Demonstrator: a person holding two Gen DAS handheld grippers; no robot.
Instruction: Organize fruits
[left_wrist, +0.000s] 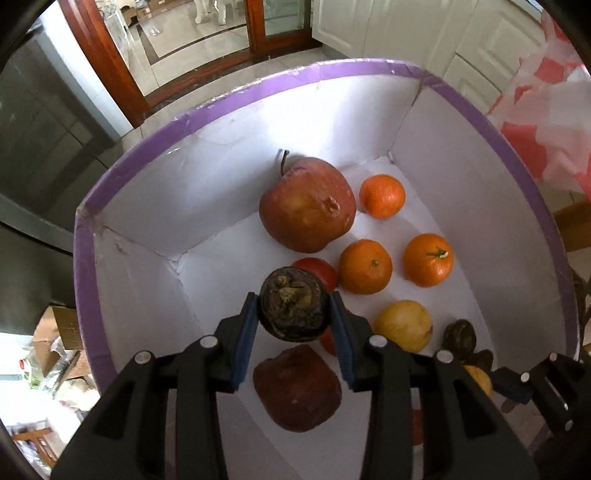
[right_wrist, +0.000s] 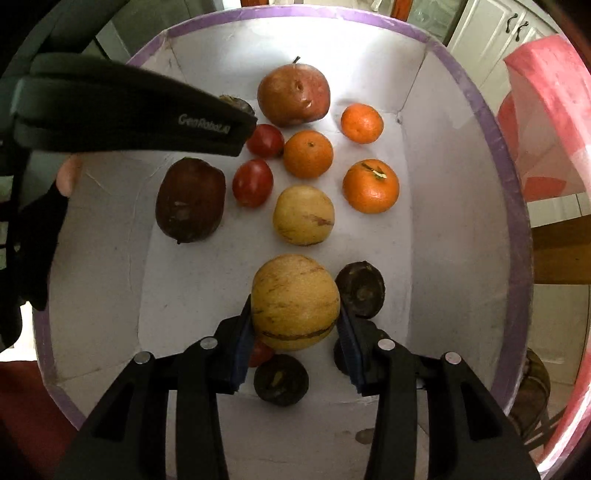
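Both loads secure — my left gripper (left_wrist: 293, 310) clamps a dark fruit (left_wrist: 291, 306), my right gripper (right_wrist: 295, 325) a yellow melon (right_wrist: 294, 301) — lower each onto bare box (left_wrist: 229, 99) floor before releasing.

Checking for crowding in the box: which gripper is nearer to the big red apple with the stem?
Left. The left gripper hangs just in front of the apple; the right gripper is at the box's near end, rows away.

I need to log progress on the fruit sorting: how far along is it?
Done: the white box already holds a big apple, three oranges, tomatoes and other fruit. In hand: the left hand-held gripper grips a dark round fruit, and the right hand-held gripper grips a yellow striped fruit, both over the box. Left: setting those two down; fruit outside the box isn't visible.
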